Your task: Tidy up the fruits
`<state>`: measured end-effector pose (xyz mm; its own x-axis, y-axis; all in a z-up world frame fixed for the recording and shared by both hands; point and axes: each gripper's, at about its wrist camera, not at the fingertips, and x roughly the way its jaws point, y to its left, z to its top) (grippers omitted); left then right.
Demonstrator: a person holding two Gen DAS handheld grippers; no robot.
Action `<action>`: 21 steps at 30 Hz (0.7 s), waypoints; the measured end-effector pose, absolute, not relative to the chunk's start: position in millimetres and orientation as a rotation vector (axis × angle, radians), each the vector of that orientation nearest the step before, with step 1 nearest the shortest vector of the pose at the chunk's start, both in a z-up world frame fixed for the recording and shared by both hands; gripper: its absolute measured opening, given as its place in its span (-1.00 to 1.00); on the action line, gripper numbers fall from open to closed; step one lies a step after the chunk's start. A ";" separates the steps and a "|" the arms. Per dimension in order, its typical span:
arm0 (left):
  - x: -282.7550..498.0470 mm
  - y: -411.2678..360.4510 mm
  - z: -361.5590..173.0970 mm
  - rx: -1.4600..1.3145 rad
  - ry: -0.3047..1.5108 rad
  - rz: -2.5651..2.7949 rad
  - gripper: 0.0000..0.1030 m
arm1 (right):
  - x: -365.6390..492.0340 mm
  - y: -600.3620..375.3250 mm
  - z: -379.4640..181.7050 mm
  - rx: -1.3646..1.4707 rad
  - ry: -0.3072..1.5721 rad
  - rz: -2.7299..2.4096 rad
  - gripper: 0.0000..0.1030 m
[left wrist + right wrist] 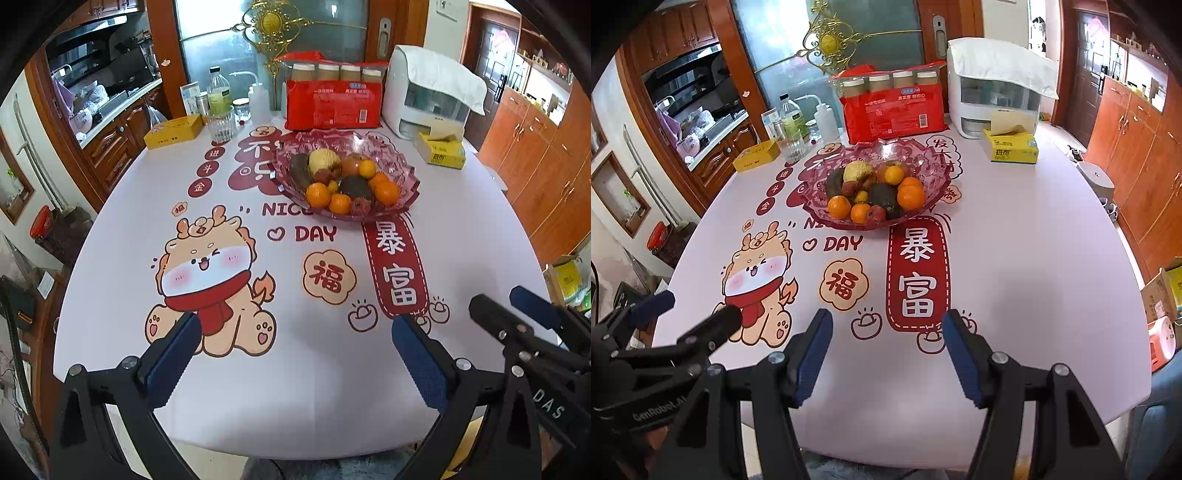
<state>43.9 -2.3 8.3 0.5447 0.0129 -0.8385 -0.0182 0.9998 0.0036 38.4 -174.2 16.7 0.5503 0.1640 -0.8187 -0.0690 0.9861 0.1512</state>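
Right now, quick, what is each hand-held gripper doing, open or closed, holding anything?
Left hand-held gripper: open, nothing between its pads, above the table.
Right hand-held gripper: open, empty, well short of the fruit bowl.

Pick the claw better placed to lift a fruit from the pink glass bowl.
Neither clearly: left claw and right claw are both open, empty, and short of the pink glass bowl. Right looks marginally more centred.

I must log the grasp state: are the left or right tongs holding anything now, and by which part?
Nothing is held. The left tongs and the right tongs both stand open over the bare tablecloth.
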 end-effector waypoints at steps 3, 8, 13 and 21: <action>44.6 -2.8 9.0 -0.003 0.993 0.019 0.99 | 39.5 -177.9 16.5 0.108 0.977 0.138 0.21; 45.1 -3.5 9.0 -0.003 0.994 0.019 0.99 | 40.1 -179.1 15.9 0.108 0.983 0.139 0.21; 45.2 -4.1 9.2 -0.003 0.994 0.020 0.98 | 41.2 -180.7 15.1 0.109 0.980 0.139 0.21; 45.8 -4.4 9.2 -0.003 0.995 0.019 0.99 | 41.6 -181.1 14.8 0.110 0.981 0.140 0.21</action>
